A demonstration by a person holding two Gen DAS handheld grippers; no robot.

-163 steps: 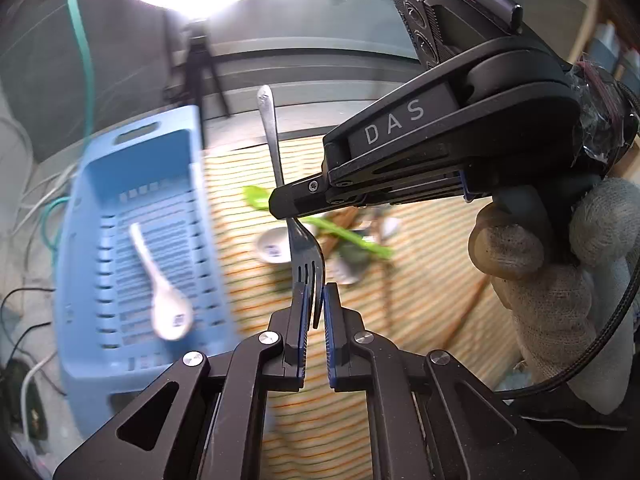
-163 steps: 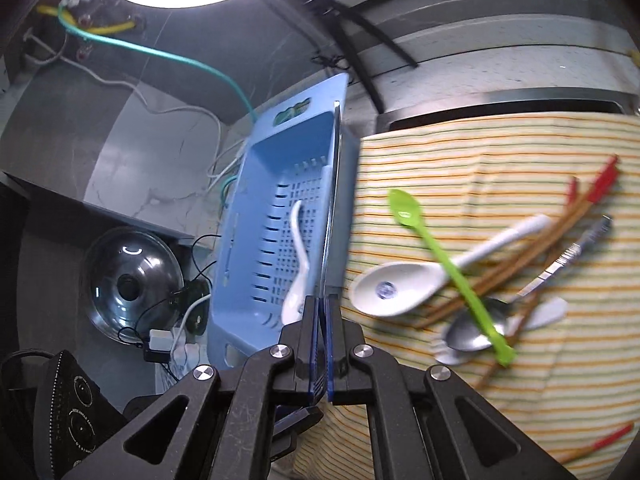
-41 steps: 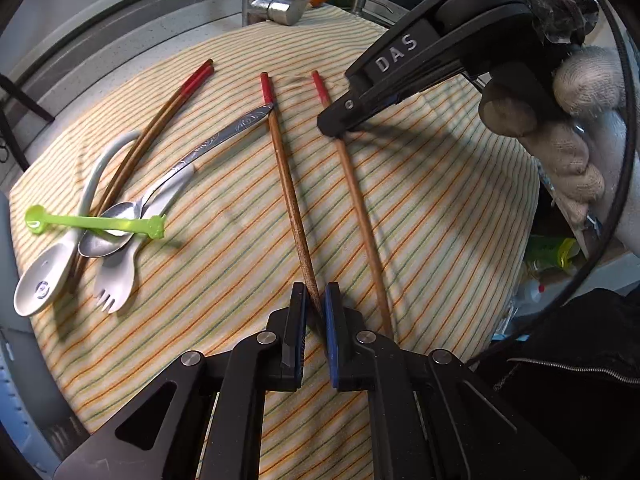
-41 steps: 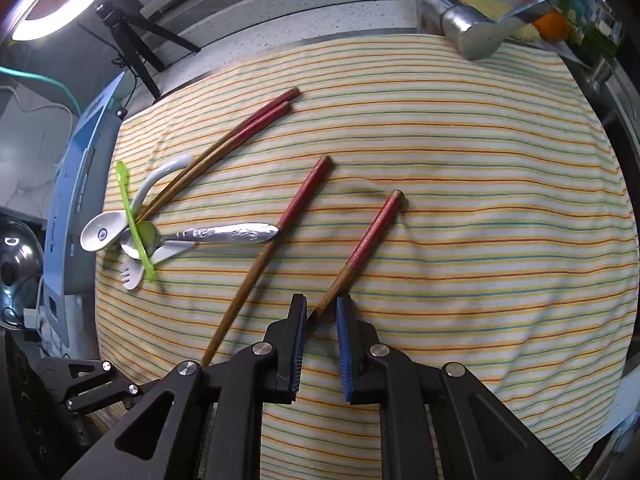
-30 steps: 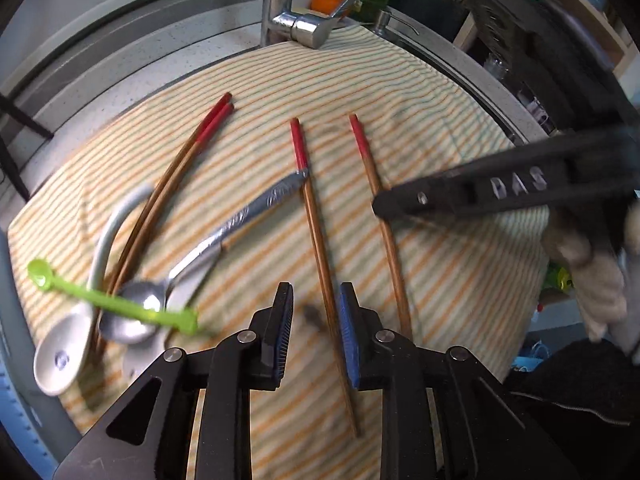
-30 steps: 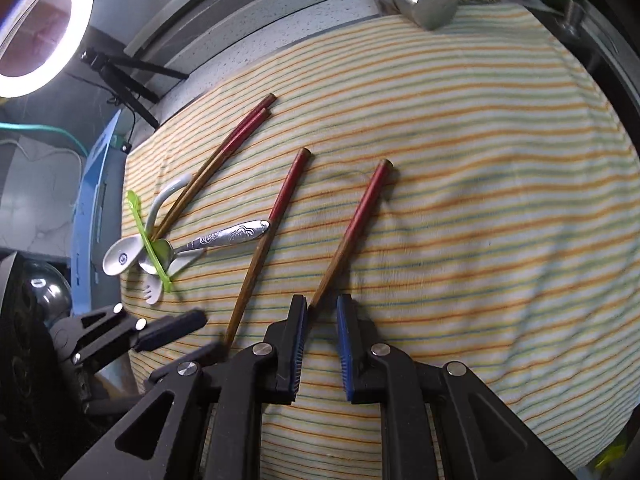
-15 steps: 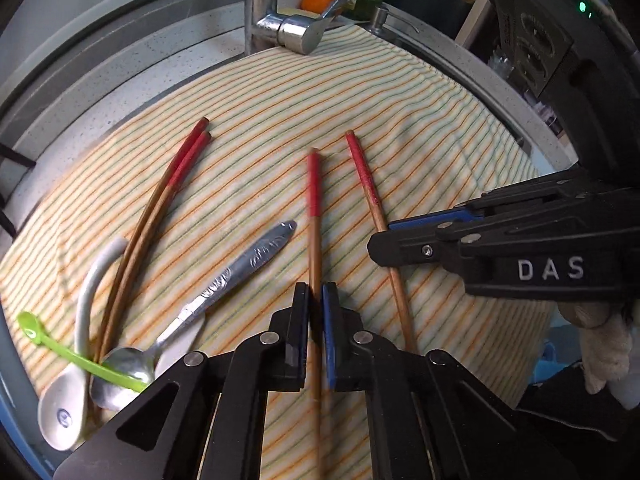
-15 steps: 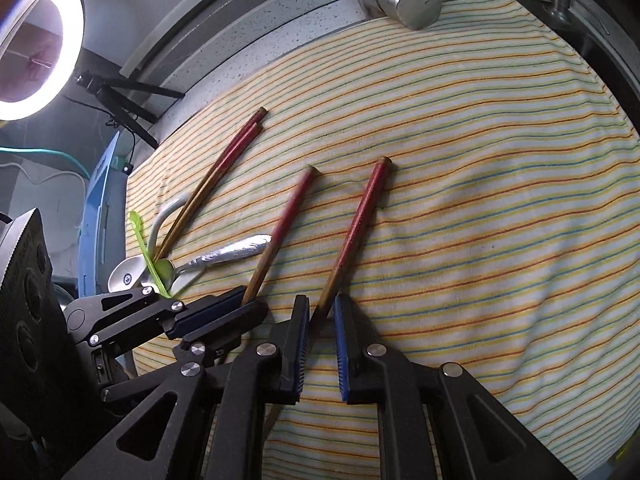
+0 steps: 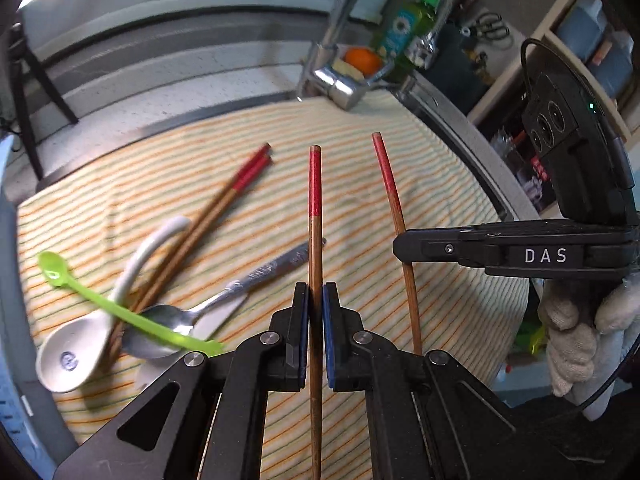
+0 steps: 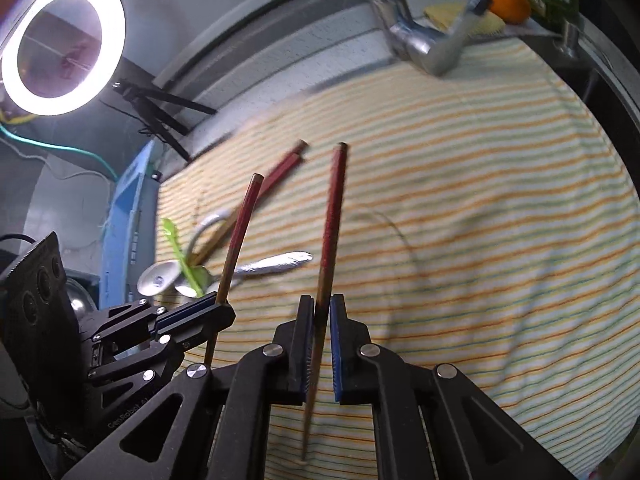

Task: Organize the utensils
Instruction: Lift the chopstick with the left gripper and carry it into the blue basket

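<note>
We see two chopsticks (image 9: 315, 216) (image 9: 394, 204) side by side above the cloth (image 9: 440, 168), one left, one right. At nine o'clock on the cloth lie paired chopsticks (image 9: 208, 216), spoons (image 9: 76, 344) and a stirrer (image 9: 120, 312), overlapping. At twelve stands the tap (image 9: 340, 84).

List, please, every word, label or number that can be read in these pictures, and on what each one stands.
"DAS": white letters on the side of the right tongs, seen from the left wrist.
"CenRobot", then unclear characters: faint print on the left tongs body, seen from the right wrist.
Green bottle label: too blurred.
Round blue mark in the white spoon: unreadable.
</note>
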